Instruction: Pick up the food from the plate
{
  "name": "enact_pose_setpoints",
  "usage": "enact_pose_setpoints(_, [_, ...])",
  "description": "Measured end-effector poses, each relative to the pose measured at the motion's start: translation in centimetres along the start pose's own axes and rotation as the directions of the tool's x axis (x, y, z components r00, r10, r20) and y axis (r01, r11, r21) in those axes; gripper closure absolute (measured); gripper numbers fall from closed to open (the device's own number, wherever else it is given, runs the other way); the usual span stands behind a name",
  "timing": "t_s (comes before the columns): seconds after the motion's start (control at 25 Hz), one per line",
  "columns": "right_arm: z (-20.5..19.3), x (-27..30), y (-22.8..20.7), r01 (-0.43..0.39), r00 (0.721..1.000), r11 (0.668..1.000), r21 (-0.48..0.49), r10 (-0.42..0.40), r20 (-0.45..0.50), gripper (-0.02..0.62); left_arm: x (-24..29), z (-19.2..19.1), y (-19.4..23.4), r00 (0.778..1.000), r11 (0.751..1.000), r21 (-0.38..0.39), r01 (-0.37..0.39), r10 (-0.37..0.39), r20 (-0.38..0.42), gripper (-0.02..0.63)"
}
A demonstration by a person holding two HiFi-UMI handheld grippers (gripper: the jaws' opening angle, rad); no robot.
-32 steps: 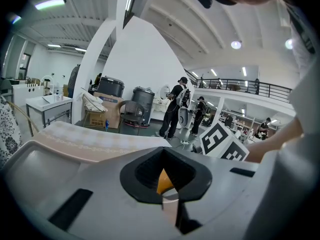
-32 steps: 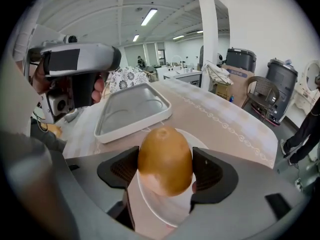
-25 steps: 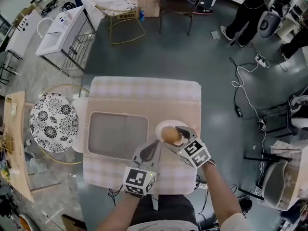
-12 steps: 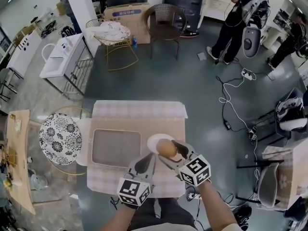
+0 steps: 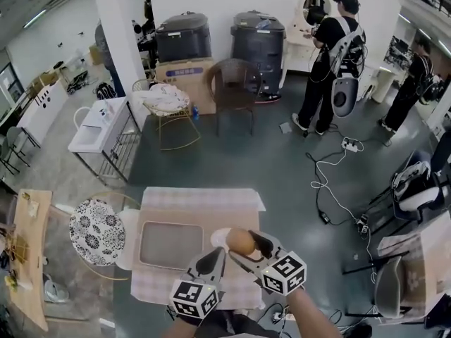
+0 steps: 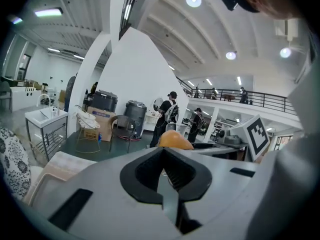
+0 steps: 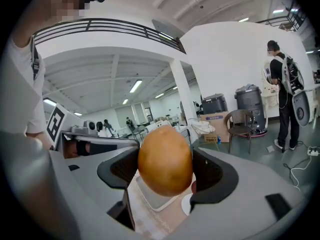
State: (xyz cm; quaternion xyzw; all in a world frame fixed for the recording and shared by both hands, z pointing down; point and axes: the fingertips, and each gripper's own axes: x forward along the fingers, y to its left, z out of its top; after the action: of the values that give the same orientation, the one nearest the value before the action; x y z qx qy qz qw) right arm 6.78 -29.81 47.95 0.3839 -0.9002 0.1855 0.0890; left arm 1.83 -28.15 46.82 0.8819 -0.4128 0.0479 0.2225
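two grippers share the head view. the right gripper (image 5: 246, 247) has its jaws closed on the food (image 5: 240, 241), a round, orange-brown piece. a sliver of the white plate (image 5: 218, 237) shows at the food's 9 o'clock. further out the same way lies the grey tray (image 5: 171, 245), on the checked table (image 5: 201, 201). the left gripper (image 5: 214, 258) sits at the food's 7 o'clock, near but apart from it.

left gripper view: the left gripper's (image 6: 163, 153) jaws are pressed together with nothing between them. the food (image 6: 175, 139) peeks over them at 12 o'clock, with the right gripper's marker cube (image 6: 255, 134) at 3 o'clock.

right gripper view: the food (image 7: 165, 159) fills the gap, pinched at its widest part by both pads. it hangs clear of the tray (image 7: 156, 196) and the bit of plate (image 7: 187, 204), both down at 6 o'clock. so the pick-up looks done.

the main risk is slipping. the food is rounded and looks smooth, and the pads seem to hold it across only a narrow band. a loosened squeeze or a quick swing could roll it out, to drop on the tray or off the table edge. the left gripper is close enough that a careless move might knock it.
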Motion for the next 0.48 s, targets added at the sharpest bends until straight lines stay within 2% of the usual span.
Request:
enact_pose_setpoints(0.28, [5.4, -3.5, 0.7, 0.019, 0.991, 1.0, 0.015, -0.02, 0.131, 0.288, -1.1, 3.8, -2.3, 0.998, 0.999, 0.036, 0.02, -0.022, 0.061, 0.601])
enact_pose_setpoints(0.48, [7.6, -5.1, 1.7, -0.001, 0.984, 1.0, 0.03, -0.005, 0.179, 0.288, -2.0, 5.8, -3.5, 0.994, 0.999, 0.05, 0.019, -0.024, 0.108, 0.601])
